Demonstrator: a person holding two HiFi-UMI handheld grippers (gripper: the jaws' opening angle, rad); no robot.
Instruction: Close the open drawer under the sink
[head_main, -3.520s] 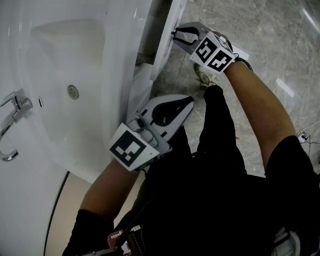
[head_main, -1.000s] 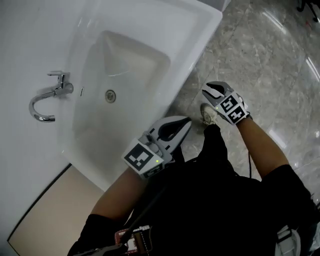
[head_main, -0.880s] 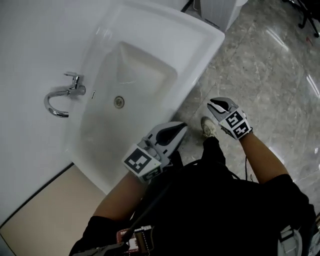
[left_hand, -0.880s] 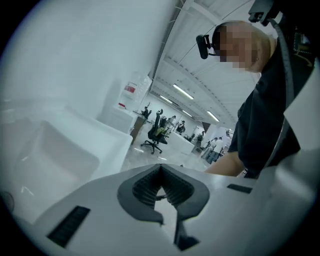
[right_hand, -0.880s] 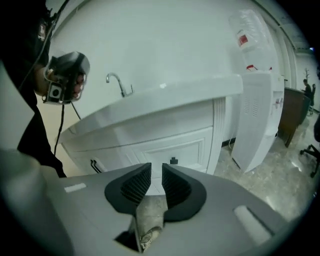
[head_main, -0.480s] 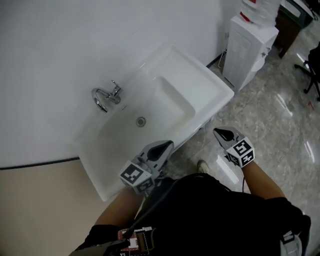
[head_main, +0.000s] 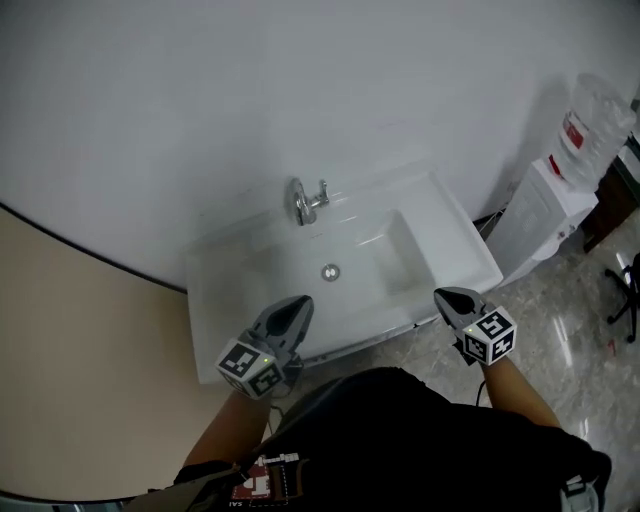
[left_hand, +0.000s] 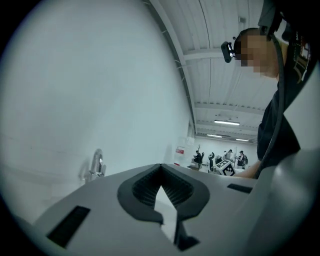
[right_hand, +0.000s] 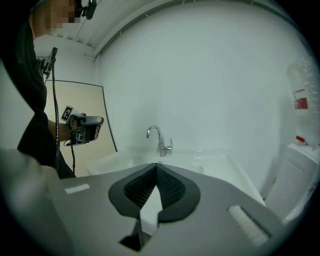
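The white sink with its chrome faucet stands against the wall. From above, the basin hides the drawer under it. My left gripper hovers in front of the basin's front left rim, shut and empty. My right gripper hangs off the front right corner, also shut on nothing. In the left gripper view the left gripper has its jaws meeting at the tips, with the faucet beyond. The right gripper looks at the faucet over the basin, jaws closed together.
A white water dispenser with a bottle on top stands right of the sink. A marble floor lies to the right, with an office chair at the edge. A beige wall panel is at the left.
Both grippers have risen from low beside the cabinet front to basin-rim height. The head view has lifted and now takes in the whole sink and wall.
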